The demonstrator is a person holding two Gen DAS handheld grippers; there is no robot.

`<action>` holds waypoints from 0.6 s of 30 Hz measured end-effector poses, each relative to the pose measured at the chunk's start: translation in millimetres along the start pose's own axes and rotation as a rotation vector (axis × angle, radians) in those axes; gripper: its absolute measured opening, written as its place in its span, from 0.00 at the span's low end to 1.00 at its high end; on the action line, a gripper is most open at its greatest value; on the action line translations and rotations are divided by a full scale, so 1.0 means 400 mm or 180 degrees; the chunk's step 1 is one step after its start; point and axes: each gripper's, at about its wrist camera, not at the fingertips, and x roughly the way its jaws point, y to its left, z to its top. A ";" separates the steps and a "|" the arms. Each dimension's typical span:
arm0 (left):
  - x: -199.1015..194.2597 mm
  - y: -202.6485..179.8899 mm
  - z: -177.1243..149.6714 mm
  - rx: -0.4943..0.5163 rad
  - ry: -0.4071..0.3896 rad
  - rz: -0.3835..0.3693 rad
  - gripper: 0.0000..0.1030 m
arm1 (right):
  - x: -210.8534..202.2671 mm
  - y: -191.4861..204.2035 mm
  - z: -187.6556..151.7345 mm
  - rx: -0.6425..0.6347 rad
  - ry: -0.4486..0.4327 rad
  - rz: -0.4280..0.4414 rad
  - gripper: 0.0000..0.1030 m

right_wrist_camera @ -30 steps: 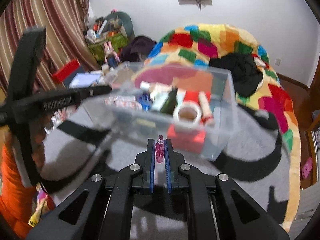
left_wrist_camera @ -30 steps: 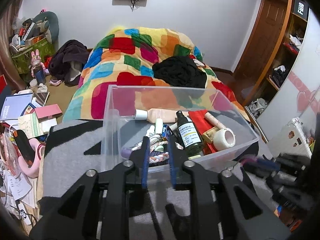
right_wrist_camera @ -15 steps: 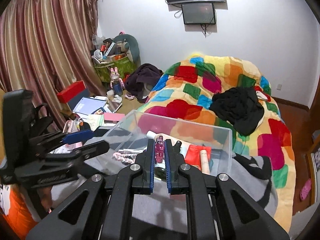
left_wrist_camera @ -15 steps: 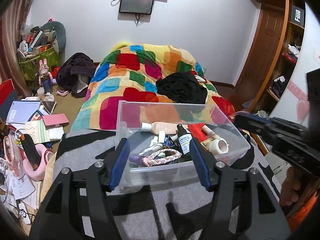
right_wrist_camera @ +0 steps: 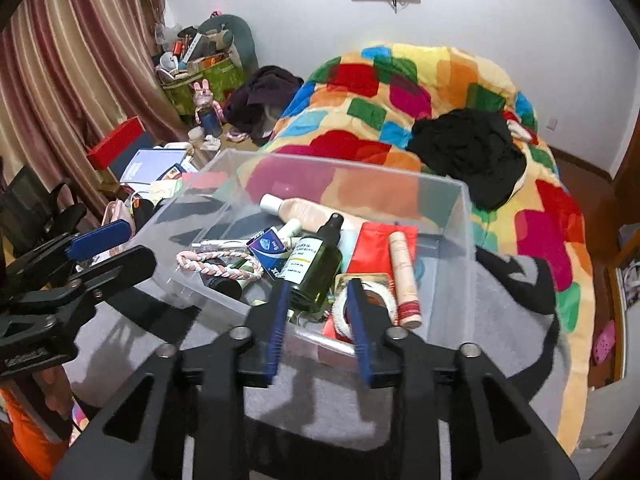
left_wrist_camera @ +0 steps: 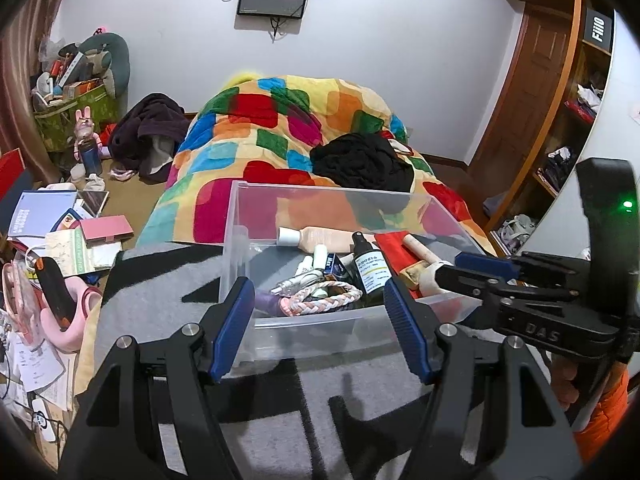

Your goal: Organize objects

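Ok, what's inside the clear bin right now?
Inside the clear bin: a dark spray bottle, braided pink band, beige bottle, red pouch, tape roll, cosmetic tube. Whatever lies beneath them is covered.

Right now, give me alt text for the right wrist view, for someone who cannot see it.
The right gripper, fingers apart and empty, having just been opening, hangs over a clear plastic bin on a grey and black blanket. The bin holds a dark green spray bottle, a tape roll, a braided cord and tubes. Behind lies a bed with a patchwork quilt.
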 end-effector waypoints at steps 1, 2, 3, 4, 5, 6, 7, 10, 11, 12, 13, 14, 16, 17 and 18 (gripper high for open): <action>0.000 -0.004 0.000 0.0006 0.0001 -0.0005 0.65 | -0.007 0.002 -0.002 -0.0019 -0.0019 -0.0001 0.30; -0.001 -0.008 -0.001 0.0012 0.0002 -0.0007 0.65 | -0.015 0.005 -0.005 -0.0031 -0.0040 0.0001 0.30; -0.002 -0.012 -0.002 0.0022 0.0003 -0.0012 0.65 | -0.023 0.006 -0.008 -0.0035 -0.0060 0.0003 0.30; -0.004 -0.016 -0.003 0.0034 0.0003 -0.0013 0.65 | -0.027 0.008 -0.006 -0.0035 -0.0070 0.0006 0.30; -0.007 -0.021 -0.004 0.0057 0.0000 -0.0012 0.65 | -0.035 0.009 -0.007 -0.0032 -0.0092 0.0011 0.30; -0.008 -0.024 -0.005 0.0069 -0.0006 -0.0010 0.65 | -0.042 0.009 -0.009 -0.0030 -0.0110 0.0006 0.30; -0.010 -0.027 -0.006 0.0085 -0.0012 -0.0010 0.65 | -0.049 0.010 -0.011 -0.0029 -0.0131 -0.0002 0.30; -0.019 -0.036 -0.011 0.0131 -0.0050 -0.0004 0.69 | -0.072 0.014 -0.018 -0.0044 -0.0197 -0.0016 0.37; -0.023 -0.040 -0.014 0.0143 -0.0077 0.0004 0.72 | -0.080 0.018 -0.023 -0.0061 -0.0233 -0.0043 0.40; -0.027 -0.043 -0.016 0.0155 -0.0105 0.0011 0.73 | -0.087 0.021 -0.027 -0.0079 -0.0263 -0.0065 0.45; -0.030 -0.046 -0.019 0.0170 -0.0132 0.0014 0.75 | -0.094 0.024 -0.031 -0.0099 -0.0295 -0.0090 0.48; -0.034 -0.051 -0.023 0.0195 -0.0158 0.0016 0.77 | -0.100 0.028 -0.034 -0.0119 -0.0320 -0.0112 0.50; -0.038 -0.062 -0.029 0.0248 -0.0194 0.0026 0.80 | -0.111 0.032 -0.043 -0.0141 -0.0369 -0.0156 0.58; -0.039 -0.065 -0.032 0.0267 -0.0206 0.0029 0.82 | -0.116 0.033 -0.048 -0.0146 -0.0390 -0.0182 0.59; -0.040 -0.069 -0.036 0.0287 -0.0219 0.0031 0.82 | -0.119 0.034 -0.050 -0.0147 -0.0401 -0.0195 0.61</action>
